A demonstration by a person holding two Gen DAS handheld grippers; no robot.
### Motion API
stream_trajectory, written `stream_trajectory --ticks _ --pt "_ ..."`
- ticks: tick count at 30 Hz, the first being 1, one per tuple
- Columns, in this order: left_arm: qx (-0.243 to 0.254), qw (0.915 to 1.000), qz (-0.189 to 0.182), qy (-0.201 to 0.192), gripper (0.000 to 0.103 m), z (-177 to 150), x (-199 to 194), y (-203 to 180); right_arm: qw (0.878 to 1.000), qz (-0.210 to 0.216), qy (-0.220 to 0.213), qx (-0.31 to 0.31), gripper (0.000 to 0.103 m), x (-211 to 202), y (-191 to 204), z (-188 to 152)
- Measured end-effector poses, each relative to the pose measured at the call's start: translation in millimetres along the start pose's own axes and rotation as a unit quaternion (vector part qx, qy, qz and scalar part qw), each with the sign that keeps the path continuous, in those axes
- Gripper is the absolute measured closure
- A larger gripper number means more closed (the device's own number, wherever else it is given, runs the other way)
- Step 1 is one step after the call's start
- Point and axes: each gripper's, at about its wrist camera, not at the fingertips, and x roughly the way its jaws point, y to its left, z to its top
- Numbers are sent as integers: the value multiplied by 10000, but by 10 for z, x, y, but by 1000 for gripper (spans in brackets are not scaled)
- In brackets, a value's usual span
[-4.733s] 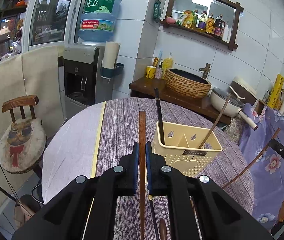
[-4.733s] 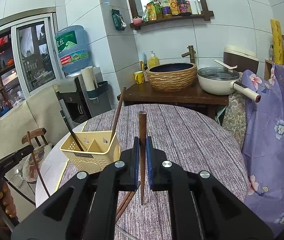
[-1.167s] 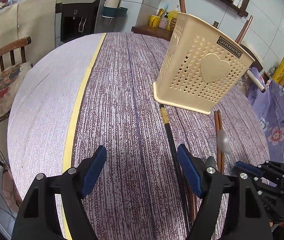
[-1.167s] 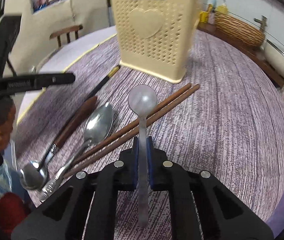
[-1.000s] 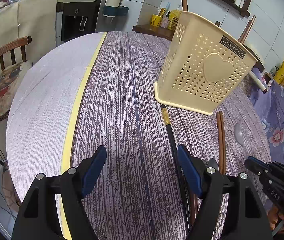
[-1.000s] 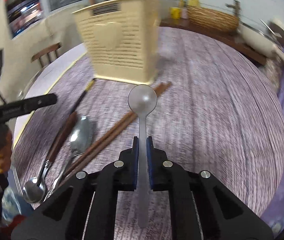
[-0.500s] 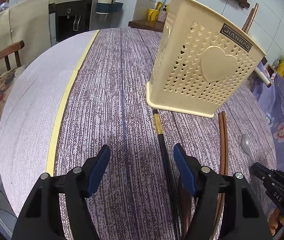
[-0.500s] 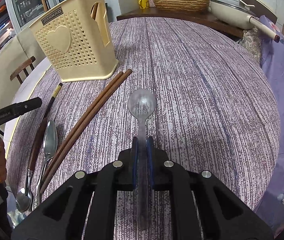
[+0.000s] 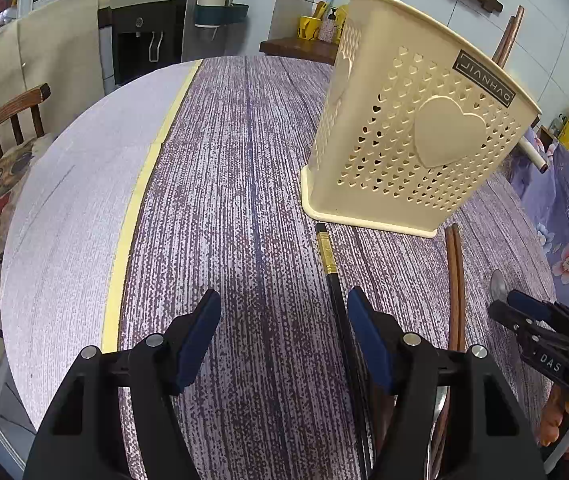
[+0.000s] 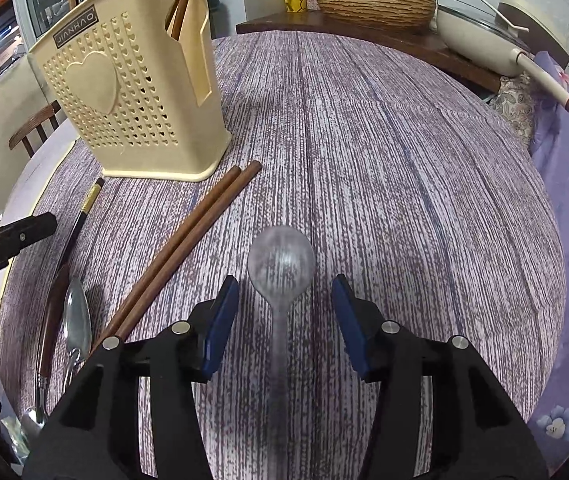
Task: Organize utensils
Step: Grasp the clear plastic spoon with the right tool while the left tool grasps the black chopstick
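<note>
A cream perforated utensil holder (image 9: 412, 136) (image 10: 132, 92) stands on the round table, with brown chopsticks poking out of it. My right gripper (image 10: 284, 292) is opening; the clear plastic spoon (image 10: 280, 268) lies on the cloth between its pads, touched by neither. Left of it lie two brown chopsticks (image 10: 188, 240), a steel spoon (image 10: 76, 316) and a black chopstick with a gold band (image 10: 84, 208). My left gripper (image 9: 280, 312) hangs open over the cloth; the black chopstick (image 9: 330, 264) runs just inside its right pad.
The table (image 9: 64, 208) wears a purple striped cloth with a yellow border. A wooden chair (image 9: 0, 136) stands at the left, a floral purple cover (image 10: 564, 184) at the right. A side counter behind holds a woven basin (image 10: 372, 0) and a white pan (image 10: 480, 40).
My right gripper swung right, away from the other utensils, lowered the clear spoon to the cloth and opened off it. My left gripper narrowed a little and edged toward the holder.
</note>
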Motion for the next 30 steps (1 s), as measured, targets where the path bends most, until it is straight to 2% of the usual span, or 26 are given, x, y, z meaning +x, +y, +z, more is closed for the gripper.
stream_trajectory --ticks 5,12,15,19,22,25,28,30 --pt "52 10000 15 36 39 19 33 -38 9999 -71 -4 -105 66 56 67 88" --pt "166 9997 72 168 39 90 142 -137 10000 -46 59 -38 66 60 72 100" --pt "207 9994 100 259 48 137 217 -195 10000 -60 60 -7 66 62 68 112" --pt "419 9983 294 280 51 182 305 -301 9999 -103 36 11 66 63 56 122" --pt "558 9965 574 239 63 203 348 -368 9999 -125 24 22 66 64 71 110" --pt "642 9952 704 226 75 213 363 -408 9999 -154 18 26 66 60 93 94" --pt "740 9935 851 158 92 193 363 -448 9998 -191 12 24 66 57 108 81" --pt "769 9929 897 140 94 181 355 -469 9998 -206 13 32 66 56 120 81"
